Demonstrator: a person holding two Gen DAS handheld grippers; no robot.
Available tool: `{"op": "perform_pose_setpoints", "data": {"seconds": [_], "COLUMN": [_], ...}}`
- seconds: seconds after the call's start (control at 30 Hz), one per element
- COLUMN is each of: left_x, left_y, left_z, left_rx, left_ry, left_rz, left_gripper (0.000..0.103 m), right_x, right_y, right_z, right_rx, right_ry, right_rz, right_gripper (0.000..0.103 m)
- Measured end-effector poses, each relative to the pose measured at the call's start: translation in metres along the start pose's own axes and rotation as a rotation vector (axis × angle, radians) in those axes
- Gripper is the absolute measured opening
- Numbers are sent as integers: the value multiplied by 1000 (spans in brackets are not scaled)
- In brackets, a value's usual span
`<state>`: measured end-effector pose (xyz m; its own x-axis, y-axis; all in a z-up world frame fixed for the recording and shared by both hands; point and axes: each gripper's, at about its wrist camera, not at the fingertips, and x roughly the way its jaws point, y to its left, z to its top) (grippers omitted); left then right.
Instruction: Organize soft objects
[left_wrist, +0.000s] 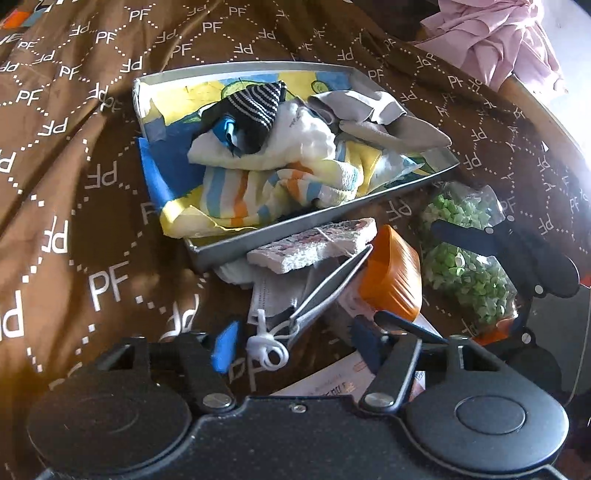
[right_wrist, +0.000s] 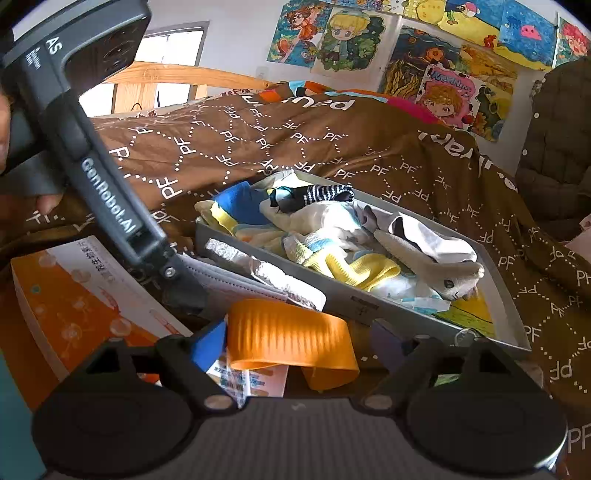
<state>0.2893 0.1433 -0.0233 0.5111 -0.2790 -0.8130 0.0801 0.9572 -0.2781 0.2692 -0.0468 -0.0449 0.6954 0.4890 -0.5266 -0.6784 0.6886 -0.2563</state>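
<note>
**Desk:** Two hand-held grippers over a bed cover (left_wrist: 74, 166) printed "PF". Which one is better placed?

**Photographer:** I'd say the left hand-held gripper (left_wrist: 295, 347). Its jaws stand wide apart and clamp nothing. The white ear loop (left_wrist: 267, 350) of a face mask (left_wrist: 273, 295) lies between its fingers. The mask's long axis runs from near to far right, towards the grey tray (left_wrist: 314, 225).

**Desk:** And the other?

**Photographer:** The right hand-held gripper (right_wrist: 299, 343) is also open and straddles an orange ribbed band (right_wrist: 291, 332). One pad seems to touch the band, but no firm grip shows.

**Desk:** Where are the soft things?

**Photographer:** The tray is just beyond the mask. It holds a striped sock (left_wrist: 258, 103), a striped towel (left_wrist: 251, 192) and a grey plush rabbit (right_wrist: 436, 273). A foam piece (left_wrist: 310, 247) lies between the mask and the tray's near wall.

**Desk:** Any legible writing?

**Photographer:** From the right wrist, "GenRobot.AI" and "AS" show on the left tool's body. An orange box (right_wrist: 74, 302) at near left carries Chinese characters I can't make out.
</note>
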Motion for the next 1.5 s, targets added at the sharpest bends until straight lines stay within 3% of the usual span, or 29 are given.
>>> {"op": "perform_pose_setpoints", "data": {"seconds": [0.13, 0.33, 0.4, 0.73, 0.83, 1.1, 1.27, 1.5], "left_x": [1, 0, 0, 2, 2, -4, -6, -17], "left_y": [0, -3, -4, -17, -19, -26, -32, -38], "left_z": [3, 4, 2, 7, 10, 6, 2, -7], "left_rx": [-33, -42, -43, -15, -14, 7, 12, 46], "left_ry": [-18, -23, -20, -29, -33, -87, -91, -129], "left_rz": [-19, -33, -37, -41, -17, 19, 33, 79], "left_gripper": [56, 39, 35, 31, 18, 13, 10, 8], "right_x": [1, 1, 2, 0, -2, -6, -14, -21], "right_y": [1, -3, -3, -7, -8, -15, -25, -40], "right_z": [0, -1, -2, -4, -3, -4, -3, -6], "right_rx": [2, 45, 58, 109, 120, 182, 232, 326], "right_ry": [1, 8, 13, 15, 6, -10, -43, -89], "right_rz": [11, 48, 61, 94, 88, 58, 28, -6], "right_gripper": [79, 62, 61, 51, 45, 38, 26, 21]}}
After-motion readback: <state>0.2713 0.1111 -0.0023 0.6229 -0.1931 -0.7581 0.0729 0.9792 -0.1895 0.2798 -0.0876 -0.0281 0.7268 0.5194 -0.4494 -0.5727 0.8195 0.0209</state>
